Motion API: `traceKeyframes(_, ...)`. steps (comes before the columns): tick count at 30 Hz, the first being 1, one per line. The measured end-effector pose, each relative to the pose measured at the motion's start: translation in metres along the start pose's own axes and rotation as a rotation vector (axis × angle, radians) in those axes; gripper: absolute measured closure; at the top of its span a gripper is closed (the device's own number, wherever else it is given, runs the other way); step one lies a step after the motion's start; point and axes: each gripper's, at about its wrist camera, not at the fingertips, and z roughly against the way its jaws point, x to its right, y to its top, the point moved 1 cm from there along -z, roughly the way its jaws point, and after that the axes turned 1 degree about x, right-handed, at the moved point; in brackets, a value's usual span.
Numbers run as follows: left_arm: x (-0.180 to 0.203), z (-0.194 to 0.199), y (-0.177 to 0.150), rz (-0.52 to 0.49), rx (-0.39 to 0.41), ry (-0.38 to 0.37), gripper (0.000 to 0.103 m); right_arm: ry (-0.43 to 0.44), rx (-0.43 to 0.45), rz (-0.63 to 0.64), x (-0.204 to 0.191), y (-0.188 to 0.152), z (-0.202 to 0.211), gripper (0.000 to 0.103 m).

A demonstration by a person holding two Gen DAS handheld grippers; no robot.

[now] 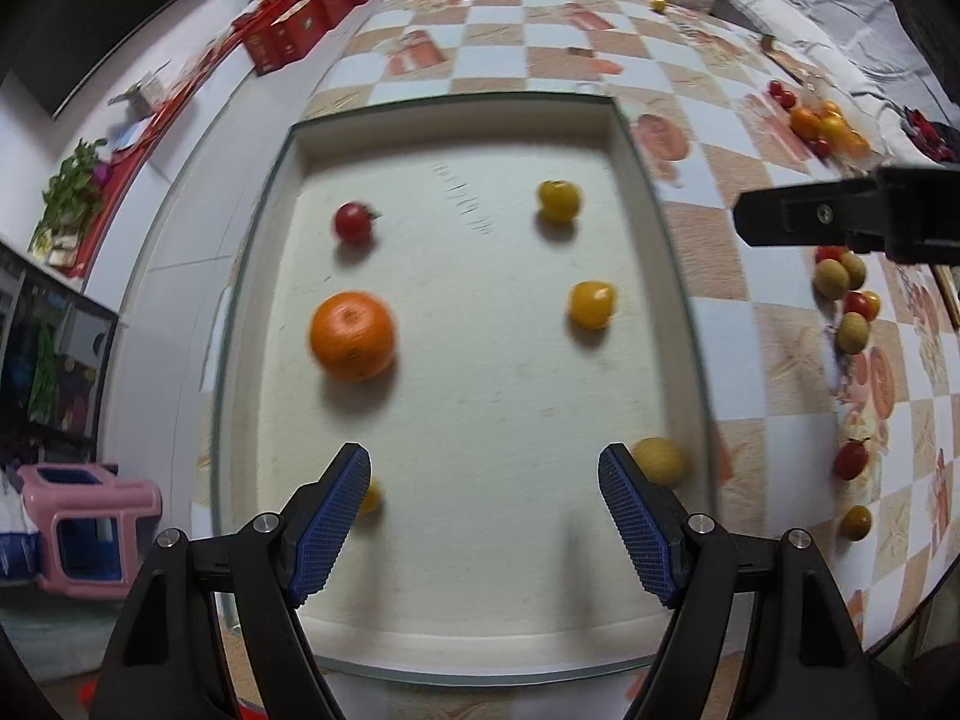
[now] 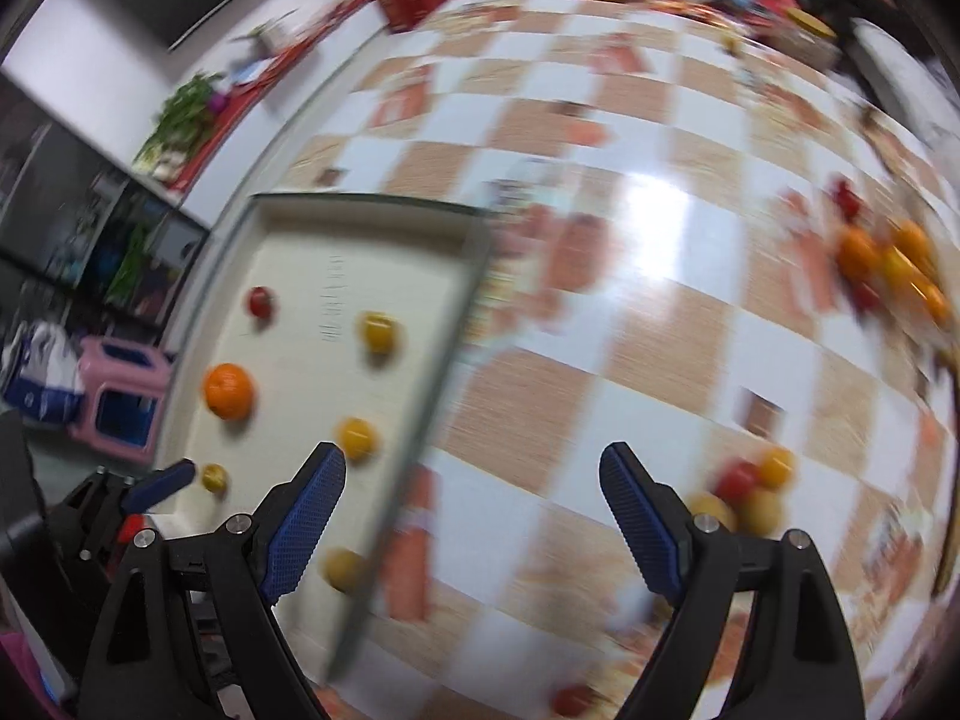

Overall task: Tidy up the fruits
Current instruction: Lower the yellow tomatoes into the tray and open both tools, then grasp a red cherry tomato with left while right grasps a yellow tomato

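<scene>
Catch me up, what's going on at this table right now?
Fruit is being sorted into a white tray. It already holds an orange, a red tomato and several yellow fruits. More fruit lies loose on the checkered tablecloth. The left hand-held gripper hovers open and empty over the tray; the right hand-held gripper, also open and empty, is over the tablecloth beside the tray.

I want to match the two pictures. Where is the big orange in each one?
Left wrist view: the big orange lies in the white tray, left of middle, in front of the red tomato.
Right wrist view: the big orange is far left, in the same tray, smaller and blurred.
Shared landmark: the red tomato just beyond it in both.
</scene>
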Motion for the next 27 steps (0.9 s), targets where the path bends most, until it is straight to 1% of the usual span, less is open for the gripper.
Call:
traceKeyframes(4, 0.022, 0.008, 0.008, -0.051, 0.017, -0.031, 0.023, -0.057, -0.006, -0.064, 0.045, -0.023, 0.016, 0.014)
traceKeyframes(8, 0.047, 0.016, 0.008, -0.106, 0.031, -0.068, 0.023, -0.119, -0.038, -0.124, 0.088, -0.049, 0.025, 0.014)
traceKeyframes(12, 0.076, 0.020, 0.003, -0.168, 0.027, -0.103, 0.023, -0.151, -0.068, -0.147, 0.114, -0.070, 0.028, 0.014)
traceKeyframes(18, 0.120, 0.017, -0.007, -0.221, -0.009, -0.176, 0.023, -0.157, -0.093, -0.145, 0.130, -0.091, 0.027, 0.014)
traceKeyframes(23, 0.152, 0.014, -0.012, -0.253, -0.018, -0.219, 0.023, -0.133, -0.094, -0.110, 0.132, -0.091, 0.024, 0.014)
traceKeyframes(24, 0.158, 0.011, -0.013, -0.257, -0.021, -0.224, 0.023, -0.128, -0.093, -0.095, 0.131, -0.089, 0.023, 0.015)
traceKeyframes(26, 0.165, 0.009, -0.013, -0.260, -0.023, -0.230, 0.023, -0.113, -0.094, -0.069, 0.131, -0.087, 0.020, 0.022)
traceKeyframes(27, 0.168, 0.007, -0.014, -0.261, -0.021, -0.225, 0.023, -0.105, -0.099, -0.055, 0.132, -0.085, 0.018, 0.030)
